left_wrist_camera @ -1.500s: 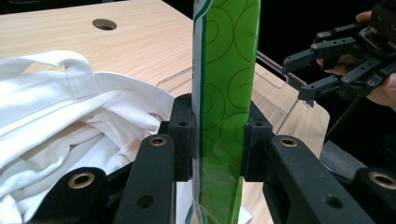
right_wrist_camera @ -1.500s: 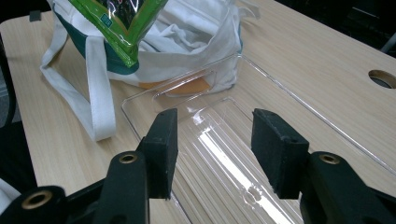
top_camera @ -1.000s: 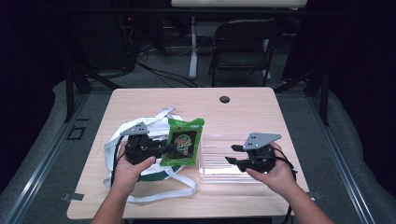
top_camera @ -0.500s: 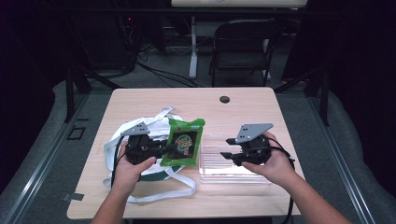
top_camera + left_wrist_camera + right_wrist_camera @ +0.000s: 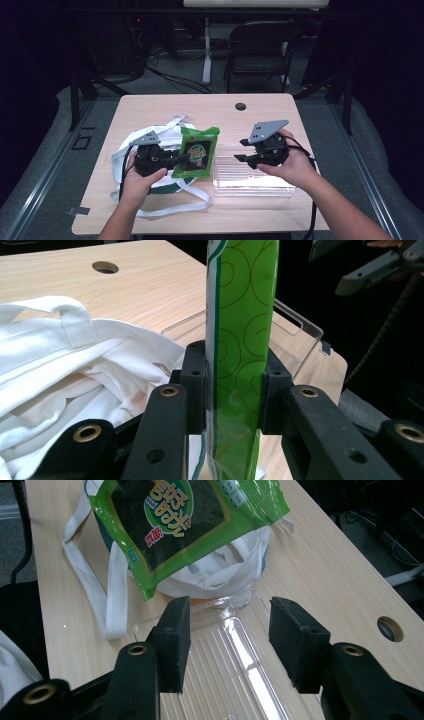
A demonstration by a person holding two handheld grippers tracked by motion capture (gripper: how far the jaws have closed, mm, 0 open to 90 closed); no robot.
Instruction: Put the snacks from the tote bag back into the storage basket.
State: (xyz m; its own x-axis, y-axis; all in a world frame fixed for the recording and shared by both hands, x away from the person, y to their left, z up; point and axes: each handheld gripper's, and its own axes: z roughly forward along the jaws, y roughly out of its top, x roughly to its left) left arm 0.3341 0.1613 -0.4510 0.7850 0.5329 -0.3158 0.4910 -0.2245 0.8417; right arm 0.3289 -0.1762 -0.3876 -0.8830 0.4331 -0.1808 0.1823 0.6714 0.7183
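the left tool (image 5: 184, 159) pinched the green snack packet (image 5: 197, 152) above the white tote bag (image 5: 150, 137), at nine o'clock of the clear tray (image 5: 250, 181); the right tool (image 5: 239, 150), jaws just opening, hovered empty over the tray. bagging seemed unfinished.

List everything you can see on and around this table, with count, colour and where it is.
snack packet: one, green, clamped upright in the left gripper over the bag
tote bag: one, white, crumpled on the table's left half
plastic tray: one, clear, on the table's right half, near edge
table: one, light wood, centre, round cable hole at its far edge
folding chair: one, dark, behind the table
left gripper: one, black, shut on the packet
right gripper: one, black, open above the tray, nothing between its jaws
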